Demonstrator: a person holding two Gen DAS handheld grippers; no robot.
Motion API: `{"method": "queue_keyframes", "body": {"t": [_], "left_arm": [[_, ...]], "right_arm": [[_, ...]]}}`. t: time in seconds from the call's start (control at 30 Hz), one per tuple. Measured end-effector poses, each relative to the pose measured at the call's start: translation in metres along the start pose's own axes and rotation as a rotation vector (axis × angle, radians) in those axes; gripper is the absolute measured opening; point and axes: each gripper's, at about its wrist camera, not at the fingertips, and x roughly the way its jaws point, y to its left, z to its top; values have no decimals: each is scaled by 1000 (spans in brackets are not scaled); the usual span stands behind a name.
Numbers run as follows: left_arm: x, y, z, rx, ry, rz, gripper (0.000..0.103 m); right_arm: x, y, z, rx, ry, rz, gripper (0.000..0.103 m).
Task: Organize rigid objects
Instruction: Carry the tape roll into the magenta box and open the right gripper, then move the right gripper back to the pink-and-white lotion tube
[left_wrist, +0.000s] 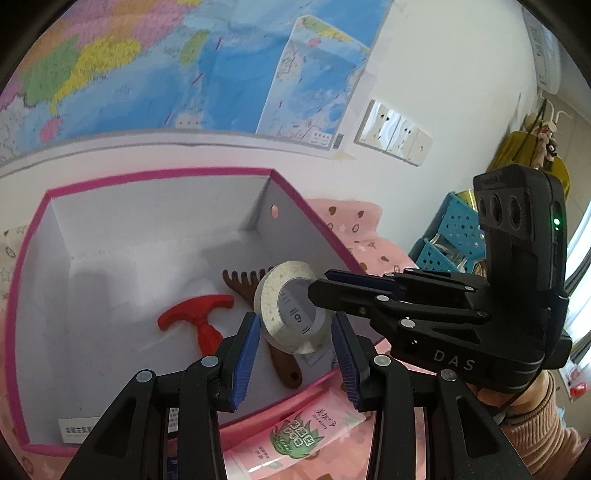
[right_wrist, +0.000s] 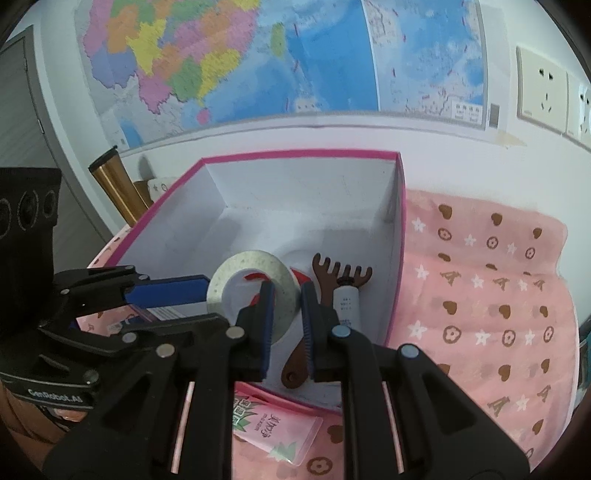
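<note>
Tape roll held over the pink-edged box, ready to be dropped in.

The right gripper (right_wrist: 286, 325) pinches the rim of the tape roll (left_wrist: 290, 312) above the box (left_wrist: 33, 254); the left gripper (left_wrist: 295, 358) hangs open just below the roll, holding nothing. The placing step looks nearly done: next, lower the roll and let go. Beneath it, at 6 o'clock, lies the brown rake (right_wrist: 341, 277), with the red handle tool (left_wrist: 201, 317) at 9 o'clock, so it may land on them. A pink tube (left_wrist: 295, 435) waits outside on the cloth (right_wrist: 480, 295).
</note>
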Motion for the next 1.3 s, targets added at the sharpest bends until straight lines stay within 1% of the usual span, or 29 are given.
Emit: {"method": "queue_keyframes", "body": {"t": [0.37, 0.47, 0.57, 0.63, 0.67, 0.7, 0.73, 0.8, 0.9, 1.03, 1.13, 1.2, 1.23, 1.3], "left_arm": [[15, 9, -2, -29, 44, 9, 40], [15, 9, -3, -25, 37, 30, 40], [5, 6, -6, -1, 11, 53, 42], [-1, 5, -10, 9, -8, 65, 44], [-5, 4, -11, 16, -21, 72, 45], [-11, 4, -14, 24, -36, 83, 49], [-15, 5, -15, 28, -46, 91, 50], [-27, 5, -20, 39, -72, 103, 51], [-45, 7, -28, 43, -108, 112, 54], [-65, 8, -41, 54, -139, 130, 55], [-75, 10, -53, 60, -143, 143, 55], [-78, 11, -61, 60, -141, 165, 56], [-78, 13, -65, 51, -138, 177, 56], [-79, 19, -73, 25, -123, 170, 56]], "right_arm": [[8, -1, -4, 2, 44, -14, 19], [8, -1, -5, 6, 44, -33, 23], [0, 0, -7, 7, 24, -33, 27], [-8, 1, -10, 7, 1, -30, 33], [-12, 1, -11, 8, -6, -27, 34], [-16, 2, -13, 11, -15, -20, 37], [-22, 2, -16, 17, -28, -12, 40], [-31, 2, -23, 29, -45, 1, 43], [-42, 2, -34, 47, -58, 14, 44], [-54, 2, -46, 67, -79, 20, 45], [-57, 4, -61, 75, -66, 30, 49], [-55, 3, -69, 81, -50, 33, 49], [-52, 2, -74, 91, -37, 35, 49], [-46, 1, -85, 113, -10, 45, 50]]}}
